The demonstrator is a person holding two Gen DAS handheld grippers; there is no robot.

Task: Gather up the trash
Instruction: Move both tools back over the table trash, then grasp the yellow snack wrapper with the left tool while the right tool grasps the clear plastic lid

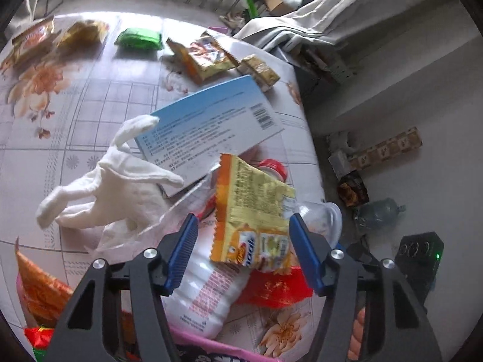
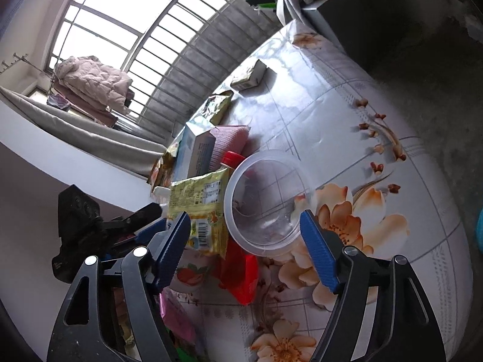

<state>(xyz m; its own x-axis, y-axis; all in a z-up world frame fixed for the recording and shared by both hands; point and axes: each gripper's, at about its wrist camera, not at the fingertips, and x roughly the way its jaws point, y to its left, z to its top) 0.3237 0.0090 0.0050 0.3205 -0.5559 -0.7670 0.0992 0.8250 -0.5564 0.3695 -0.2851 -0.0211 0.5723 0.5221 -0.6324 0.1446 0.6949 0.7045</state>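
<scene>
Yellow snack wrapper (image 1: 256, 211) lies atop the trash pile on the counter (image 1: 90, 99), lengthwise between the left gripper (image 1: 243, 238) fingers, open, untouching. Beside the wrapper, a clear plastic cup (image 2: 265, 199) faces the open right gripper (image 2: 244, 235).

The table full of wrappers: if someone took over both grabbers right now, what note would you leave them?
Left gripper: open, jaws either side of the yellow snack wrapper, not pressing it.
Right gripper: open, around the clear plastic cup, which lies on its side; not gripped.
Near pile: white bottle, red wrapper, blue box, white glove.
Far end of the table: green packet and more snack bags.
Done: nothing held yet. Left: everything; no bin is in view.
</scene>
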